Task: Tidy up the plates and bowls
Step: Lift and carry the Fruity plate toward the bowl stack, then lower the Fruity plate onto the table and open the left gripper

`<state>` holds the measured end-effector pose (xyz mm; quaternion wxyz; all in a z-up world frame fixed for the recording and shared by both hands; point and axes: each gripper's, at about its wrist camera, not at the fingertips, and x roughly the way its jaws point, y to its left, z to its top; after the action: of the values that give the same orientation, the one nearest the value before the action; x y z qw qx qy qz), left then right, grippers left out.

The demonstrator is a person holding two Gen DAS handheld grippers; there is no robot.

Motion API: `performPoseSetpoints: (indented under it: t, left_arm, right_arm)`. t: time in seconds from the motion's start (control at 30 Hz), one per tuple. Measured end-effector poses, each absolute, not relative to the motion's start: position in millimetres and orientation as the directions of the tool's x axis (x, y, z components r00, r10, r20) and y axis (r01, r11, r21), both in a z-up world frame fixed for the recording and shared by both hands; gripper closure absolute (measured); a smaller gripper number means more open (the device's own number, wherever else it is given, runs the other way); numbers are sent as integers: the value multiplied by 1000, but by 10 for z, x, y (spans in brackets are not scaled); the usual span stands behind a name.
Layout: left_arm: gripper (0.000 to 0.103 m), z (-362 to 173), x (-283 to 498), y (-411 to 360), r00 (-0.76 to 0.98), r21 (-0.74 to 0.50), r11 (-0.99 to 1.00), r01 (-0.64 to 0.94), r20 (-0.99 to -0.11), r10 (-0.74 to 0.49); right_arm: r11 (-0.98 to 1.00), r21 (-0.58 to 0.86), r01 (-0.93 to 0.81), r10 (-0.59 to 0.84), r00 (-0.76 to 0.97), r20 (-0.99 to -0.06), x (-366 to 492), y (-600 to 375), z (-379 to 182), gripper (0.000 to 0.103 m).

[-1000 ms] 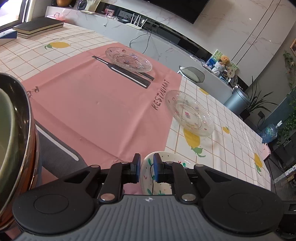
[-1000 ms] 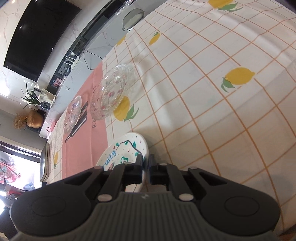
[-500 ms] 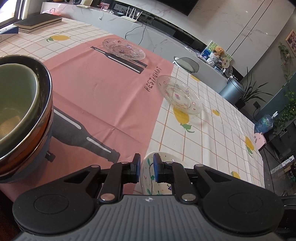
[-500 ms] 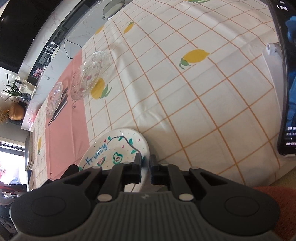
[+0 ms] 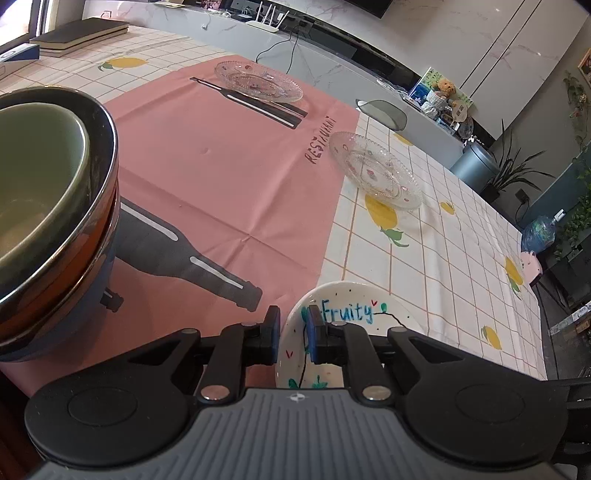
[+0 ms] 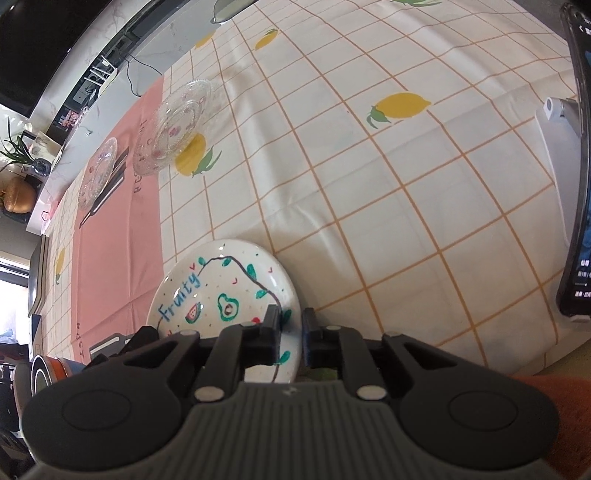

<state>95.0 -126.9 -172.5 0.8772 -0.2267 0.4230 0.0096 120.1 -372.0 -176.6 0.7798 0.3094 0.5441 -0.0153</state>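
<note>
A white plate (image 5: 354,317) painted with "Fruity" and fruit sits low at the near edge of the table. My left gripper (image 5: 294,338) is shut on its left rim. In the right wrist view the plate (image 6: 221,291) has its right rim between the fingers of my right gripper (image 6: 290,332). Those jaws are opening, and a gap shows beside the rim. A stack of bowls (image 5: 55,221), green inside steel on orange and blue, stands close on the left. Two clear glass plates (image 5: 258,81) (image 5: 375,170) lie farther back.
A pink placemat (image 5: 221,166) covers the left half of the lemon-print tablecloth (image 6: 369,184). A phone on a white stand (image 6: 574,184) is close on the right. Books (image 5: 77,33) lie at the far left corner. Beyond the table are a counter and a bin.
Both grippers drew back toward the near table edge with the plate, so more of it and of the bowl stack shows. The right jaws have parted from the rim.
</note>
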Motion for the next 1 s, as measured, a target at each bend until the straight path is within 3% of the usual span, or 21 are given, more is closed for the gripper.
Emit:
performPoseSetpoints:
  t: [0.77, 1.0]
  left_arm:
    - [83, -1722, 972, -1320, 636, -334, 928, -164, -755, -159]
    - [66, -1663, 935, -1326, 663, -319, 935, -157, -735, -139]
  right_arm:
    - [806, 473, 355, 310, 428, -849, 1181, -3705, -1753, 89]
    - [816, 449, 364, 269, 449, -852, 1138, -3703, -1699, 77]
